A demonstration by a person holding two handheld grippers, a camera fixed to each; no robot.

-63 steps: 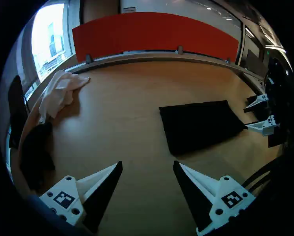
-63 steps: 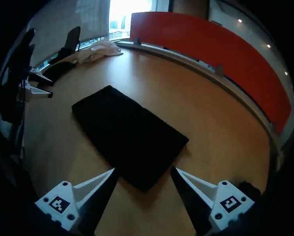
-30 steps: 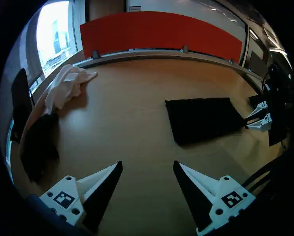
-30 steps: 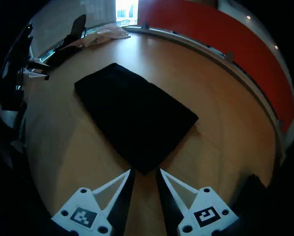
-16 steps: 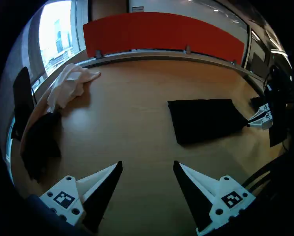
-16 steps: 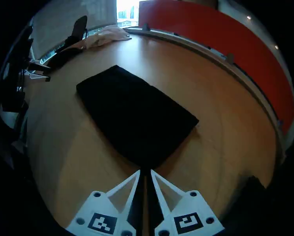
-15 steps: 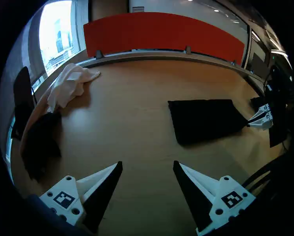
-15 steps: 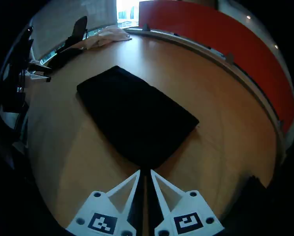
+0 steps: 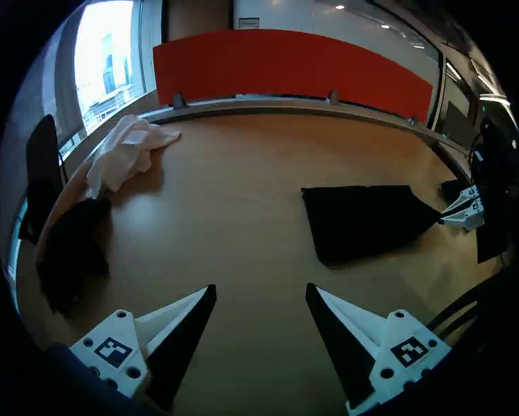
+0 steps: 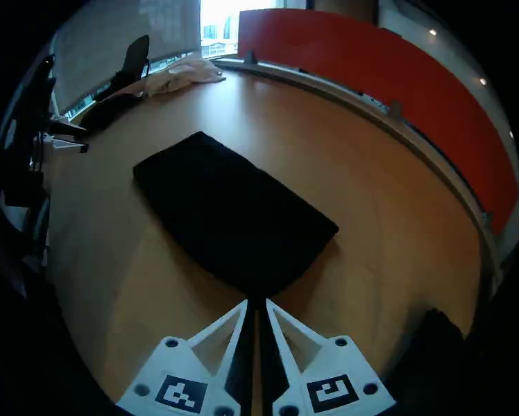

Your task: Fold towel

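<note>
Right gripper (image 10: 258,304) pinches the black towel (image 10: 232,208) by its near corner; left gripper (image 9: 259,287) gapes above the worktop (image 9: 225,208). Shallow pinch may slip.

In the left gripper view, the towel (image 9: 363,218) lies on the bench (image 9: 245,180) at 2 o'clock, its 3 o'clock corner in the right tool (image 9: 441,216). A crumpled cloth (image 9: 124,149) lies at 10 o'clock, another heap (image 9: 69,249) at 9, a partition (image 9: 287,66) behind.

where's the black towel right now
The flat black folded towel lies on the wooden table, in the middle of the right gripper view, its near corner pinched by the right gripper.
</note>
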